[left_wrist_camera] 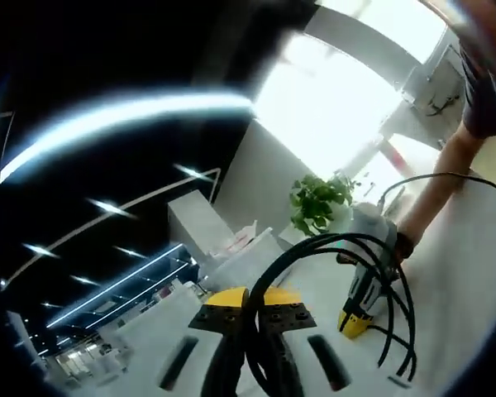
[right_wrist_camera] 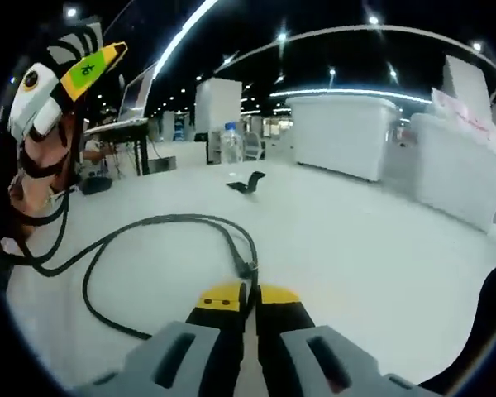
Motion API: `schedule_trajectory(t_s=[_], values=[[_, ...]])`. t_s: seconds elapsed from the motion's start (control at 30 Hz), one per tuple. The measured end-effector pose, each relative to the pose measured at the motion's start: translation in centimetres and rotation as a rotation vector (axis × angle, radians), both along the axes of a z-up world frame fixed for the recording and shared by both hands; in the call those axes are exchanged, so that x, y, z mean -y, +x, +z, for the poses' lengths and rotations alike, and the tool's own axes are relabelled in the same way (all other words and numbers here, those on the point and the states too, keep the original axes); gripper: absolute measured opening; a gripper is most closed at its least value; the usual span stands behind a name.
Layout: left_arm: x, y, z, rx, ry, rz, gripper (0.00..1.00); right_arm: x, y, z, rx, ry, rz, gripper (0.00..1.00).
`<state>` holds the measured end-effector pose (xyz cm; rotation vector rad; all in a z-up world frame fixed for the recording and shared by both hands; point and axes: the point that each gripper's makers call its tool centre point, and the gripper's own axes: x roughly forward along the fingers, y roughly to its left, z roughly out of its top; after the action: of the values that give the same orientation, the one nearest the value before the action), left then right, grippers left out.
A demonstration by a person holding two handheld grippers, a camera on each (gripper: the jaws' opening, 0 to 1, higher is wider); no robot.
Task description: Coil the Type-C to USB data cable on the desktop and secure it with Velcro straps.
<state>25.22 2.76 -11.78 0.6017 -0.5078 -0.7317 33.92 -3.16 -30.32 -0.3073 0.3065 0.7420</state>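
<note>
In the left gripper view, my left gripper point(left_wrist_camera: 248, 304) is shut on a bundle of black cable point(left_wrist_camera: 347, 241) whose loops arc up and to the right. The right gripper point(left_wrist_camera: 355, 321), held in a person's hand, sits at the far side of those loops. In the right gripper view, my right gripper point(right_wrist_camera: 249, 296) is shut on the cable point(right_wrist_camera: 161, 222) close to its plug end point(right_wrist_camera: 246, 269). From there the cable sweeps left across the white desktop point(right_wrist_camera: 355, 248) to the left gripper point(right_wrist_camera: 95, 59), raised at the upper left. A black Velcro strap point(right_wrist_camera: 246, 183) lies on the desktop farther off.
A water bottle point(right_wrist_camera: 231, 142) and a laptop point(right_wrist_camera: 136, 95) stand at the back of the desk. Large white bins point(right_wrist_camera: 347, 132) line the right side. A potted plant point(left_wrist_camera: 318, 203) stands by white boxes point(left_wrist_camera: 202, 227). A person's arm point(left_wrist_camera: 442, 169) reaches in from the right.
</note>
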Motion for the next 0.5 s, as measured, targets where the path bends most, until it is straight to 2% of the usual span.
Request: schedule_trajectory(t_s=[0.1, 0.2, 0.37, 0.43, 0.5], values=[[0.2, 0.0, -0.1, 0.0, -0.004, -0.015, 0.05, -0.3, 0.0, 0.1, 0.069, -0.116, 0.022, 0.01], [0.4, 0.2, -0.5, 0.005, 0.008, -0.015, 0.05, -0.2, 0.1, 0.4, 0.131, -0.18, 0.016, 0.01], [0.0, 0.7, -0.8, -0.014, 0.022, -0.004, 0.05, 1.1, 0.8, 3.0, 0.226, -0.134, -0.043, 0.0], [-0.1, 0.6, -0.8, -0.022, 0.018, -0.001, 0.05, 1.4, 0.9, 3.5, 0.231, -0.125, -0.043, 0.0], [-0.1, 0.4, -0.7, -0.03, 0.01, -0.002, 0.05, 1.1, 0.6, 3.2, 0.204, -0.075, -0.02, 0.01]])
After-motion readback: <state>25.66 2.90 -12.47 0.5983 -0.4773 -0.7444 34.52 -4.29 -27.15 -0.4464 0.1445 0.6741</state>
